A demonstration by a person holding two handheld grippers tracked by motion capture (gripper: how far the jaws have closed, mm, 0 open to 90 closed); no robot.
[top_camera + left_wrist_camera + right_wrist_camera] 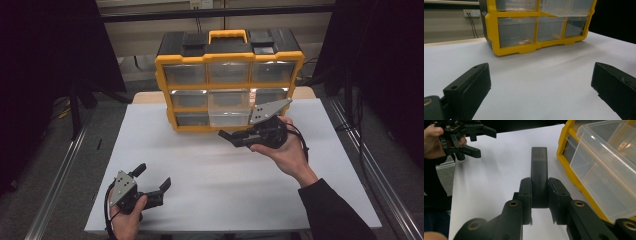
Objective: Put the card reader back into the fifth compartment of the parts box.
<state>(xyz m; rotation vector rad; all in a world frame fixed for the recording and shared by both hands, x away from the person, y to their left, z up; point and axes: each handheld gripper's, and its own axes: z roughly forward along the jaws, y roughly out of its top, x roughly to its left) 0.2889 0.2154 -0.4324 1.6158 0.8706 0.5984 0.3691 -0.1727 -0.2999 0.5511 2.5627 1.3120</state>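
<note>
My right gripper (243, 136) hovers just in front of the yellow organizer (162, 90), shut on a narrow black block (225, 134) that sticks out to the left. In the right gripper view the black block (539, 167) is pinched between both pads of that gripper (540, 197) and points away over the white tabletop. A clear drawer (604, 170) stands pulled out of the organizer beside it. Near the table's front left, my left gripper (154, 176) rests low in a hand, open with nothing between its fingers (469, 87).
The organizer (491, 27) has three rows of clear drawers and a yellow carry handle (228, 35) on its black top. The white tabletop (210, 175) lies between the two grippers. Dark curtains and floor rails flank the table.
</note>
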